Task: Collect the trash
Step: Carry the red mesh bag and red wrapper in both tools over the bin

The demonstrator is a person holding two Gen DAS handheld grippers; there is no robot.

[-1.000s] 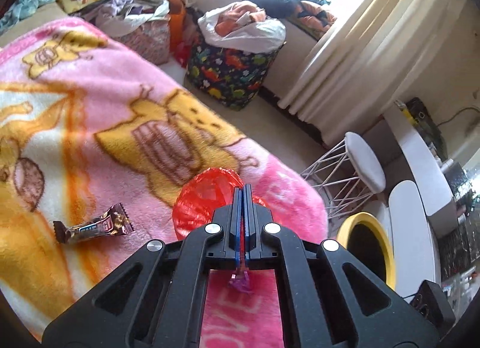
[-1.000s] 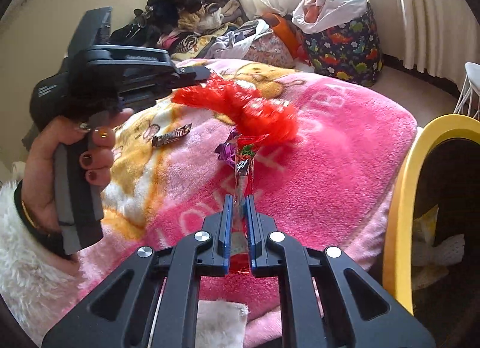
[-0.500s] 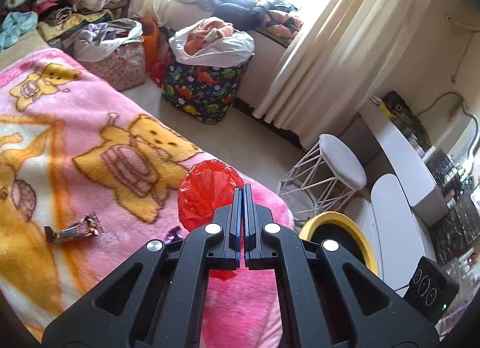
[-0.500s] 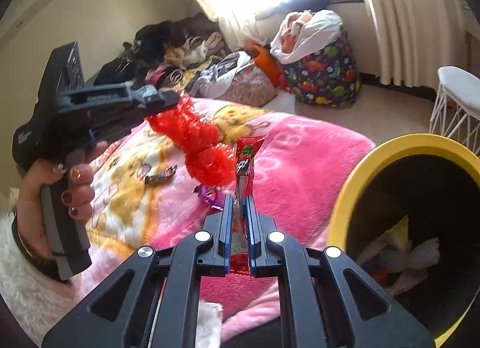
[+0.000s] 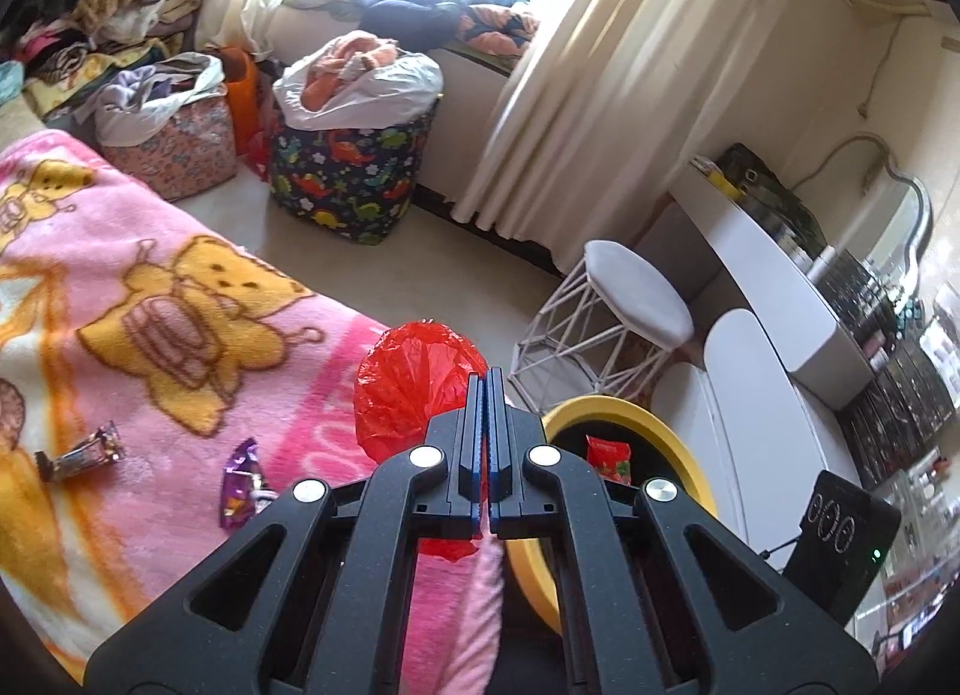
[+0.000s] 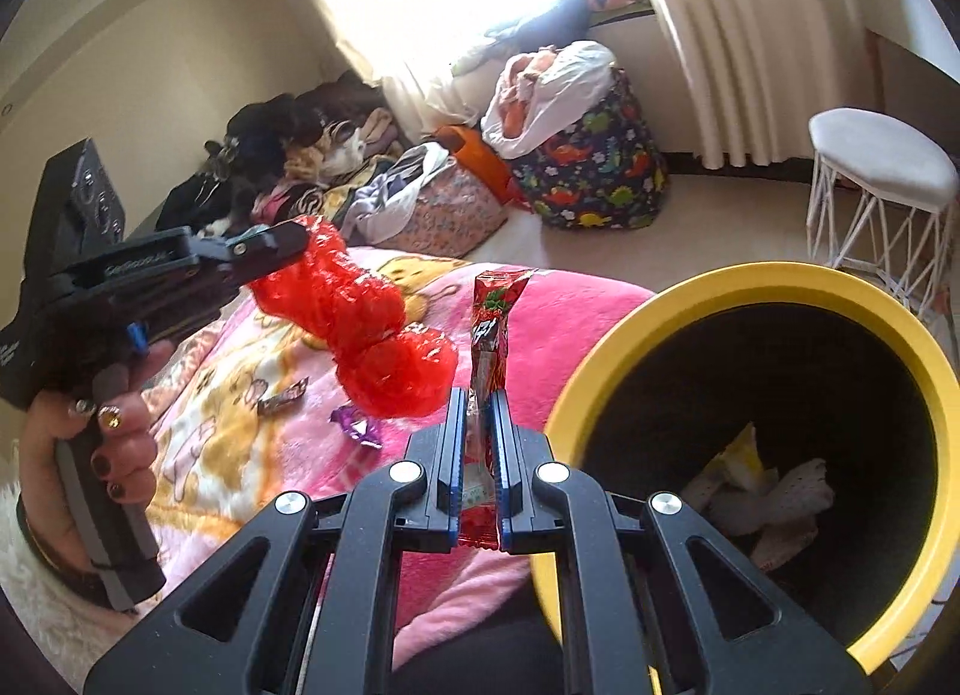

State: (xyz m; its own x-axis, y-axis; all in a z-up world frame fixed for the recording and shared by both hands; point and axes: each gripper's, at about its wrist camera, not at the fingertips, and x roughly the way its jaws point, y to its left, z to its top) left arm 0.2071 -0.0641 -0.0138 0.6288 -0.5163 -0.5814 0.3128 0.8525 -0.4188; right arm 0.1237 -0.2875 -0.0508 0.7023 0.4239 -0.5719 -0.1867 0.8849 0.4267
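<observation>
My left gripper is shut on a crumpled red plastic bag and holds it above the pink blanket's edge; the bag also shows in the right wrist view hanging from the left gripper. My right gripper is shut on a long red snack wrapper, upright, just left of the yellow-rimmed bin. The bin holds crumpled paper. A purple wrapper and a brown candy wrapper lie on the blanket.
The pink cartoon blanket covers the bed. A white wire stool, a dinosaur-print laundry bag, a floral basket and clothes piles stand on the floor by the curtain. A white desk is at right.
Both grippers have lifted off the blanket and moved right toward the yellow bin, each still holding its trash. The purple wrapper is now uncovered on the blanket.
</observation>
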